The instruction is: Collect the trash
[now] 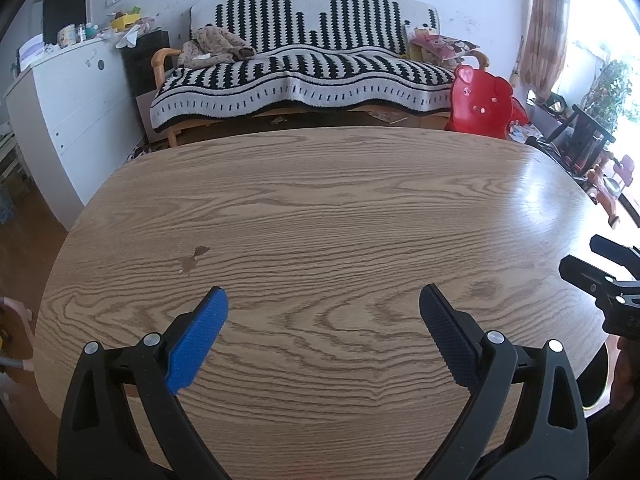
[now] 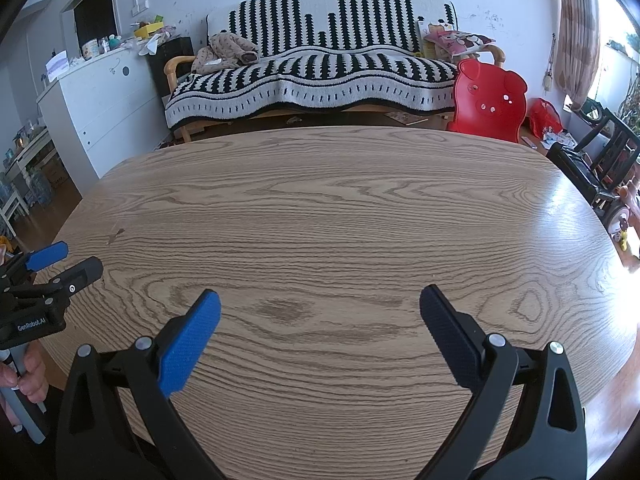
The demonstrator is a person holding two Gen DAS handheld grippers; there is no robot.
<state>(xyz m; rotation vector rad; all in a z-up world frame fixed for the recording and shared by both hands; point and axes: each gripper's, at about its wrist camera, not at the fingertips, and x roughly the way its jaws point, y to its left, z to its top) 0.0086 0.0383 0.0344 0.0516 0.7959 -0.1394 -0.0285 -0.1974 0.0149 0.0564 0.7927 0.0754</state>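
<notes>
Either before the first pick or after the last: left claw (image 1: 323, 300) and right claw (image 2: 320, 300) wide open, empty, over bare tabletop (image 1: 320, 208); no trash ahead, so search elsewhere.

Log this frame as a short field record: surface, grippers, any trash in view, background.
surface: wooden table, bare apart from a small stain
left gripper: open, holding nothing, above the table
right gripper: open, holding nothing, above the table
trash in view: none on the table
background: sofa with striped blanket, red chair, white cabinet
</notes>
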